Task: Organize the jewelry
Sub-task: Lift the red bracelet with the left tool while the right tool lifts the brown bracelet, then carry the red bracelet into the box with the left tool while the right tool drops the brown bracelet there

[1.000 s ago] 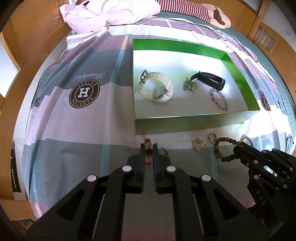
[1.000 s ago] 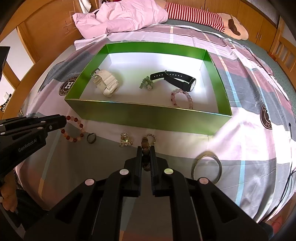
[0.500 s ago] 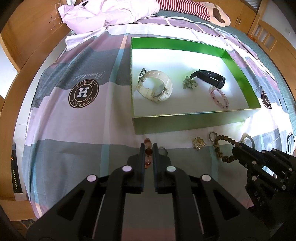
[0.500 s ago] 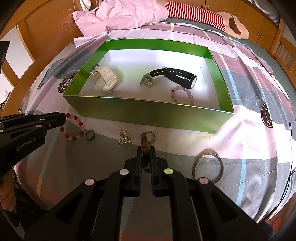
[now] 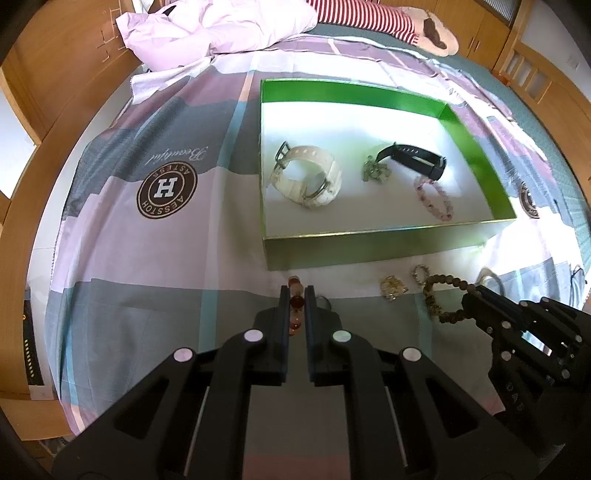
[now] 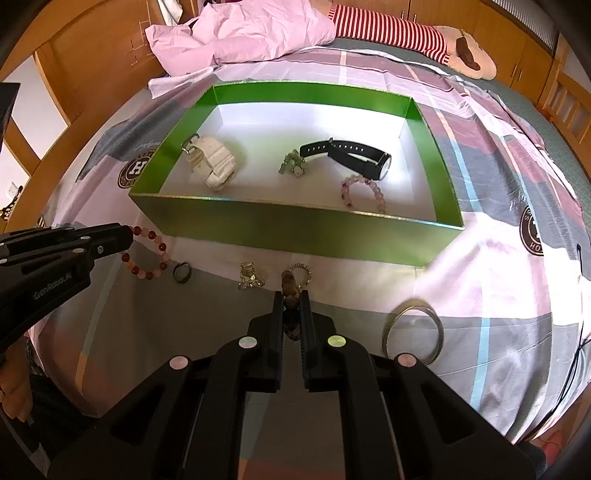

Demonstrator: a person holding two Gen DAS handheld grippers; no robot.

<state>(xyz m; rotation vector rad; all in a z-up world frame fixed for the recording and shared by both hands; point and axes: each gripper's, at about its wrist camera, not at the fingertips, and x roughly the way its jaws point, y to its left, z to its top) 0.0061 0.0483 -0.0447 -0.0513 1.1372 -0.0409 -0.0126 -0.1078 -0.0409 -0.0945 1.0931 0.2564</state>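
Note:
My left gripper (image 5: 296, 295) is shut on a red and pink bead bracelet (image 5: 296, 283) just in front of the green box (image 5: 369, 247). From the right wrist view that bracelet (image 6: 147, 254) trails from the left gripper (image 6: 125, 236) onto the sheet. My right gripper (image 6: 290, 297) is shut on a brown bead bracelet (image 6: 289, 280), whose loop (image 5: 441, 293) shows beside the right gripper (image 5: 471, 301). Inside the box (image 6: 295, 229) lie a white watch (image 6: 214, 166), a black watch (image 6: 351, 155), a green charm (image 6: 293, 166) and a pink bead bracelet (image 6: 364, 192).
On the checked bedsheet in front of the box lie a gold charm (image 6: 251, 275), a small beaded ring (image 6: 303, 271), a dark ring (image 6: 182, 272) and a silver bangle (image 6: 412, 330). A pink quilt (image 6: 240, 33) and a striped plush toy (image 6: 406, 33) lie behind the box. Wooden bed rails run along both sides.

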